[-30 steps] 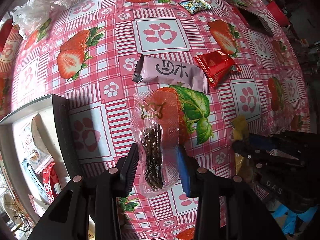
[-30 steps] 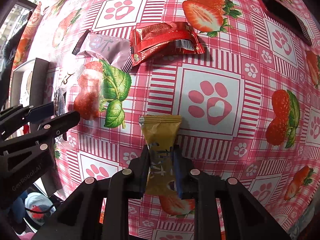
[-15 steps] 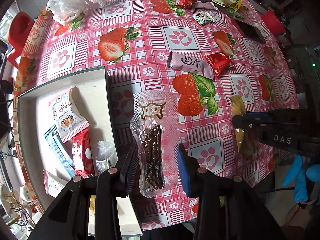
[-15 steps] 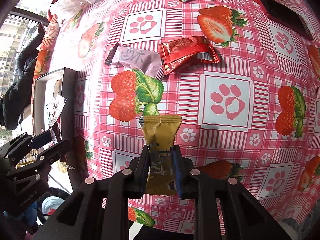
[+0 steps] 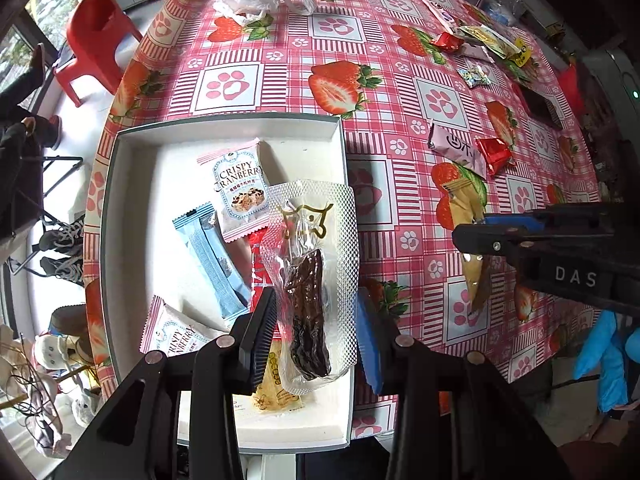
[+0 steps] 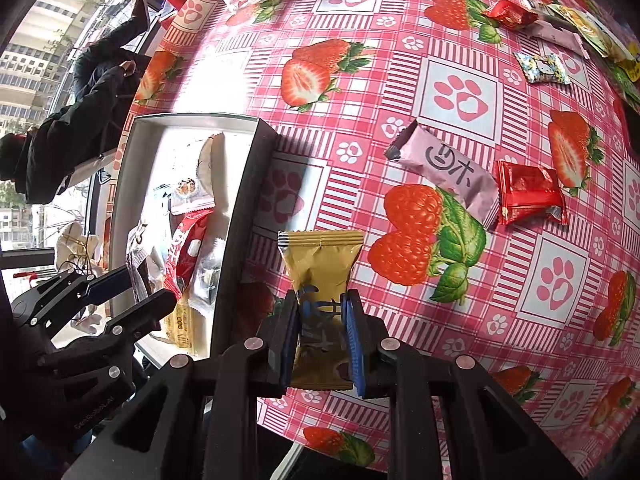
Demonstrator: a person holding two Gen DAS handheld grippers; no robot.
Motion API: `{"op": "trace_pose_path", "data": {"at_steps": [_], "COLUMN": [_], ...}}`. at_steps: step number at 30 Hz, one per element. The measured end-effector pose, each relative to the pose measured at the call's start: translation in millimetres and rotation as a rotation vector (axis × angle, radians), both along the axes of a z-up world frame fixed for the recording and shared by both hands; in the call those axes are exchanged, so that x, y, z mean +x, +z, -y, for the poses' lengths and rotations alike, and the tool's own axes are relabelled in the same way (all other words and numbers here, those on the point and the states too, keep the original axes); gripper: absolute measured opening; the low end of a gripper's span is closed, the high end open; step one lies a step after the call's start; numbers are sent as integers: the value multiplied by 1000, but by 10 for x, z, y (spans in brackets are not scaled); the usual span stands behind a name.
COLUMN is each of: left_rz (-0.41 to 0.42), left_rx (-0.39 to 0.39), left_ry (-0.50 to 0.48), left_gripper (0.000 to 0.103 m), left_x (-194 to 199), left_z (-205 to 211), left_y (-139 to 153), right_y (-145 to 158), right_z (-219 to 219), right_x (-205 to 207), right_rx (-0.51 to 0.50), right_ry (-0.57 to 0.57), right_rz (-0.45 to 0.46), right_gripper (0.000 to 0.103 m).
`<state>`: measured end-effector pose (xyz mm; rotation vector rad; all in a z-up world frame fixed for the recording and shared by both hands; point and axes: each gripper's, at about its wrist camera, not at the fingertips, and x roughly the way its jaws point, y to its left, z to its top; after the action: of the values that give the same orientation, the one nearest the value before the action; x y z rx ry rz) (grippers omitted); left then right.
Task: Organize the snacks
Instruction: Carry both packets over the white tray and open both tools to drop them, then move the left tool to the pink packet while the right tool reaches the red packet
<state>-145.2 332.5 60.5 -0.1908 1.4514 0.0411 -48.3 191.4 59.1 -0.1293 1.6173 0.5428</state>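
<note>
my clear pouch [image 5: 312, 280] hides most of the red packet [image 5: 258, 268] beneath it. the gold packet's [image 6: 322, 304] print is covered by my pads [image 6: 289, 332]. the far snacks [image 5: 486, 40] are too small to read.

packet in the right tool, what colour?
Gold, with dark blue lettering: the packet shows best in the right wrist view.

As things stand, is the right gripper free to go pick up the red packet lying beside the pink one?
Probably not yet: the right gripper is shut on a gold packet. The red packet lies uncovered, touching the pink packet.
</note>
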Motion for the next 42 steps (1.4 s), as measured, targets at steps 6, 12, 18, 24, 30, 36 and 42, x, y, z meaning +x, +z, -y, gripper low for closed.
{"op": "trace_pose_path", "data": {"at_steps": [6, 12, 18, 24, 30, 36, 42], "left_rz": [-6, -22, -45, -88, -92, -84, -89], "left_rx": [2, 5, 7, 24, 26, 25, 21], "left_ry": [55, 93, 116, 124, 119, 78, 33], "left_gripper": [42, 42, 42, 46, 68, 71, 72], "left_x": [-128, -247, -351, -423, -392, -269, -156], "left_z": [-260, -464, -614, -680, -663, -527, -354], "left_y": [-22, -70, -147, -237, -235, -209, -221], "right_y": [-62, -156, -217, -293, -425, -542, -714], "right_z": [-449, -718, -1035, -1233, -1125, -662, 142], "right_x": [-85, -116, -201, -256, -236, -64, 166], "right_rx": [15, 29, 47, 27, -17, -66, -130], "right_ry": [64, 115, 140, 151, 102, -65, -294], "right_rz": [9, 2, -27, -49, -103, -140, -209], "right_gripper": [24, 24, 24, 24, 74, 103, 103]}}
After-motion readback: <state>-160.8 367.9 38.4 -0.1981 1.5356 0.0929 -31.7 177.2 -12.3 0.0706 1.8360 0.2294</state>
